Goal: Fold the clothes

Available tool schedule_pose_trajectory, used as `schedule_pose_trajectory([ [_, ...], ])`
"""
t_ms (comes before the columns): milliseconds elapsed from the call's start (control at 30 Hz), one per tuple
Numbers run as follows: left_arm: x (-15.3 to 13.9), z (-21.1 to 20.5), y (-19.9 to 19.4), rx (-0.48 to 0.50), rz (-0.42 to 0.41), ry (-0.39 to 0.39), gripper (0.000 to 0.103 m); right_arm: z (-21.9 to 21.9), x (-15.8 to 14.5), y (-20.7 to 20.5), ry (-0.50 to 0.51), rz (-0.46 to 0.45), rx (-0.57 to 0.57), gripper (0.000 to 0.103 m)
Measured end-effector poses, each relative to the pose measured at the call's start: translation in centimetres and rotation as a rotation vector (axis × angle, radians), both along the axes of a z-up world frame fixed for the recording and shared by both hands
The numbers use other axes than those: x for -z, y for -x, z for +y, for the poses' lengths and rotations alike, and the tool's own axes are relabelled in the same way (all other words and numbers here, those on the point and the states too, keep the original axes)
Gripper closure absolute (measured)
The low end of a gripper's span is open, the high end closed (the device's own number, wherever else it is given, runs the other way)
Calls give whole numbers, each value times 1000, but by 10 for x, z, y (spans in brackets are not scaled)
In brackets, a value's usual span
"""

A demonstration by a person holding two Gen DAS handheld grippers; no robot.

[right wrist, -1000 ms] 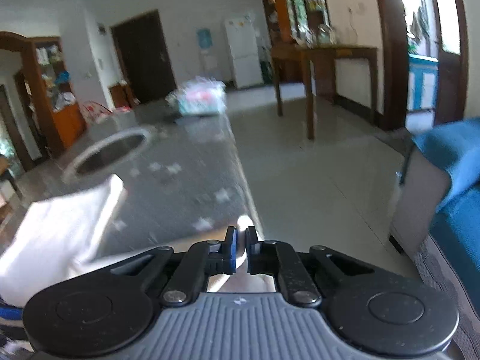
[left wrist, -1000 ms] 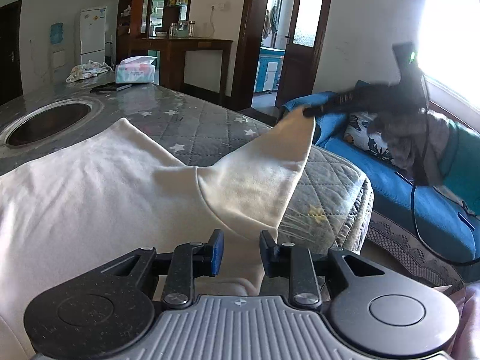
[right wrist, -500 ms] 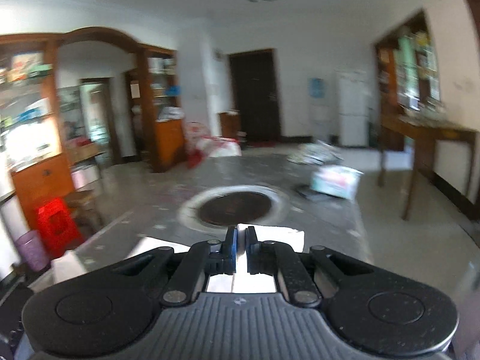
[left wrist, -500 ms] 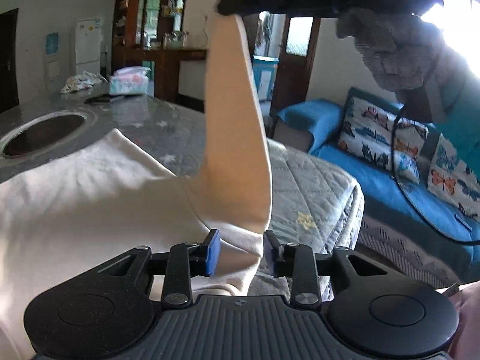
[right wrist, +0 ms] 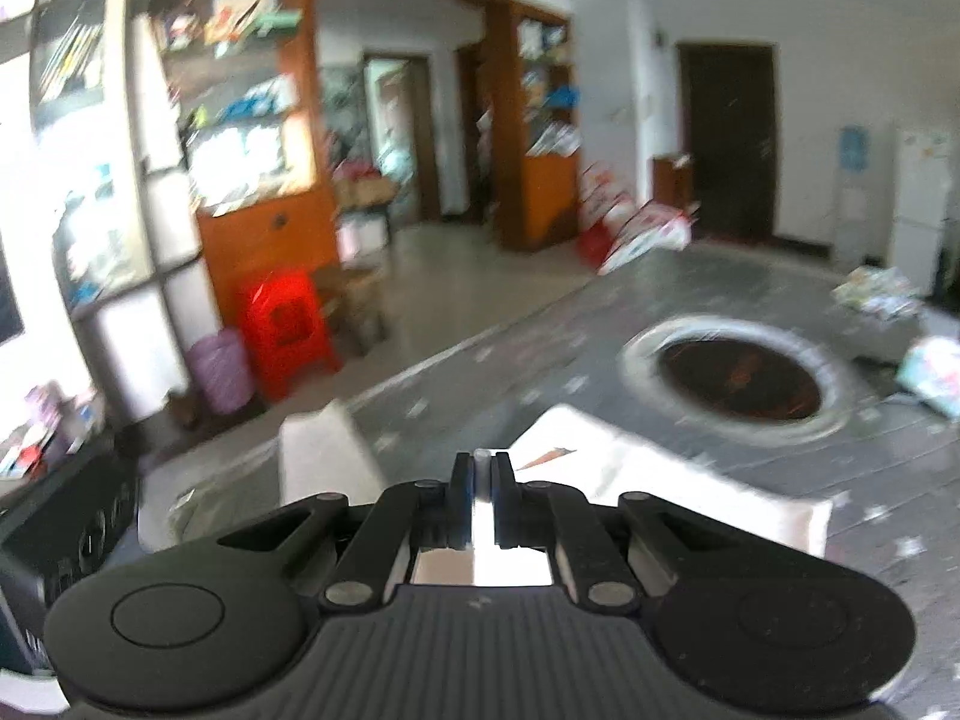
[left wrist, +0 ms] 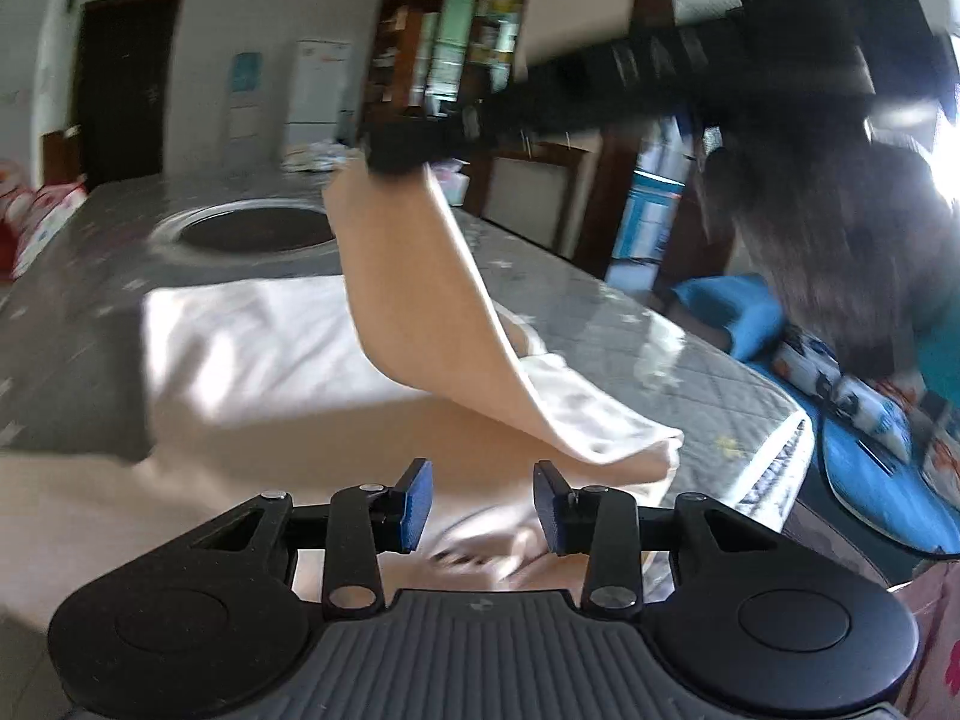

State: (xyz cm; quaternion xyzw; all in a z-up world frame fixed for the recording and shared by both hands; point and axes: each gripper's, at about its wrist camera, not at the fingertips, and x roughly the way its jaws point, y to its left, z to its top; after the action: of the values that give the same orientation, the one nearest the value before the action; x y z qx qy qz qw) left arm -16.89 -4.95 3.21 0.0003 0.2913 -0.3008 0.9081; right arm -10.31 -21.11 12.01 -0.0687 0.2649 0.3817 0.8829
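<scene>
A second ago the sleeve (left wrist: 420,300) stretched out past the tabletop (left wrist: 630,324) edge toward the blue sofa; now the right gripper (left wrist: 396,147) has swung it up and inward over the cream shirt (left wrist: 252,348), toward the round hole (left wrist: 252,231) in the tabletop. The right fingers (right wrist: 459,492) are pinched narrow on the sleeve's end. The left gripper (left wrist: 483,501) has just been opening; its fingers (left wrist: 414,504) stand moderately apart above the shirt's near edge, pressing on nothing. The shirt lies flat on the tabletop just this side of the hole.
</scene>
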Motion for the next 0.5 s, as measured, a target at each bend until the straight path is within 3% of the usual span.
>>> schedule_pose_trajectory([
  [233, 0, 31, 0, -94, 1, 15, 62, 25, 32, 12, 73, 83, -107, 90],
  [367, 0, 44, 2, -119, 11, 4, 61, 3, 37, 13, 109, 101, -90, 82],
  [500, -3, 54, 5, -131, 6, -1, 61, -31, 54, 14, 186, 136, -16, 82],
])
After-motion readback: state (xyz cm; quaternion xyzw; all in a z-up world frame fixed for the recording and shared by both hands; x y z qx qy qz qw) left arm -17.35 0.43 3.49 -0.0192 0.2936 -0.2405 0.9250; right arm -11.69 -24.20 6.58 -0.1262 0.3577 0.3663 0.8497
